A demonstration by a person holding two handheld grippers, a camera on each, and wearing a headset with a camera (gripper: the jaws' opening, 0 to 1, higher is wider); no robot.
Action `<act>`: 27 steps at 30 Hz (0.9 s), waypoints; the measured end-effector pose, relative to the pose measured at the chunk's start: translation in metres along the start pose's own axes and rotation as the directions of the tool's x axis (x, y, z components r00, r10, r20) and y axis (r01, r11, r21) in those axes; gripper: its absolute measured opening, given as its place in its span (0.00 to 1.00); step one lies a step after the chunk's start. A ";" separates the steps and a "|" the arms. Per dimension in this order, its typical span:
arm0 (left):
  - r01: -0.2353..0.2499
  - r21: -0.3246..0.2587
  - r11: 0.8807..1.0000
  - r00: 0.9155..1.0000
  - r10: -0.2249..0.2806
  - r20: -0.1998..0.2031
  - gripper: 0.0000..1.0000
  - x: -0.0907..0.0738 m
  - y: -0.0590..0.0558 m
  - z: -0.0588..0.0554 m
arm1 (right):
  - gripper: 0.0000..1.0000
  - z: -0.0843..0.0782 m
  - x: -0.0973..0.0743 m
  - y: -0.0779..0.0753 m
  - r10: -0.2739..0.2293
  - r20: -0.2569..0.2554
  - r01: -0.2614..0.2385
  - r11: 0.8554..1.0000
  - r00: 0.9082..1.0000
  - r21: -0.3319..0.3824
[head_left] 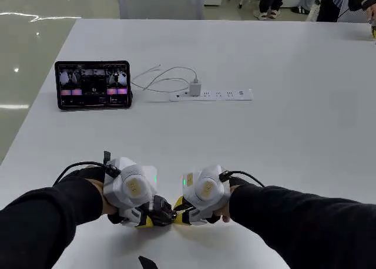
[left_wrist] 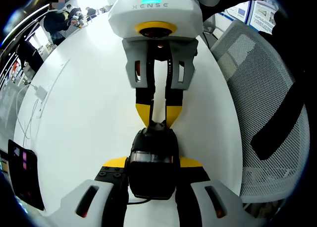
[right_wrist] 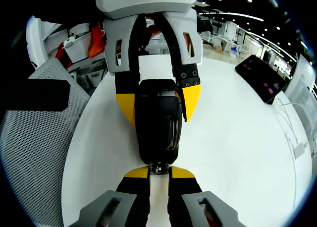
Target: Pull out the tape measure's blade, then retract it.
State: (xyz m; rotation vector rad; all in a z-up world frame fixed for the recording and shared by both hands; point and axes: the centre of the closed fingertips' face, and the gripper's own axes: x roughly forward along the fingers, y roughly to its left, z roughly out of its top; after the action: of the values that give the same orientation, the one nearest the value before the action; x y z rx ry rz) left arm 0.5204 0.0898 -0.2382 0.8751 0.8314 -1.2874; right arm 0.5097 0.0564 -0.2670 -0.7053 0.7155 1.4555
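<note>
- My left gripper (left_wrist: 153,161) clamps the black tape measure (left_wrist: 153,147). My right gripper (right_wrist: 158,173), nearly closed, pinches its blade tip (right_wrist: 158,166).
- Black tablet (head_left: 93,84) and white power strip (head_left: 211,95) lie well apart from us.
- White table (head_left: 264,75), grey mesh chair (left_wrist: 257,88) beside it.

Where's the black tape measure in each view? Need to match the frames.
Head view: black tape measure bottom centre, between left gripper and right gripper.
Left gripper view: tape measure lower centre, clamped in the left gripper.
Right gripper view: tape measure centre, its front end pinched by the right gripper.
Shared landmark: dark tablet on the white table.
</note>
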 end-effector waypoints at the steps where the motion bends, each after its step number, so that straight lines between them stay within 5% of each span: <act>1: -0.001 0.001 1.000 1.000 0.001 0.000 0.30 0.000 0.000 0.000 | 0.09 0.000 0.000 0.000 0.000 0.000 0.000 1.000 1.000 0.001; 27: -0.013 -0.013 1.000 1.000 0.013 0.011 0.31 0.000 0.000 -0.001 | 0.12 0.003 0.004 -0.001 -0.017 -0.010 0.018 0.999 1.000 0.046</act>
State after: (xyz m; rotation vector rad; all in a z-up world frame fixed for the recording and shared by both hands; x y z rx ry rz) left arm 0.5204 0.0905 -0.2385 0.8618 0.8233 -1.2734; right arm 0.5108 0.0612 -0.2685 -0.6817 0.7464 1.4159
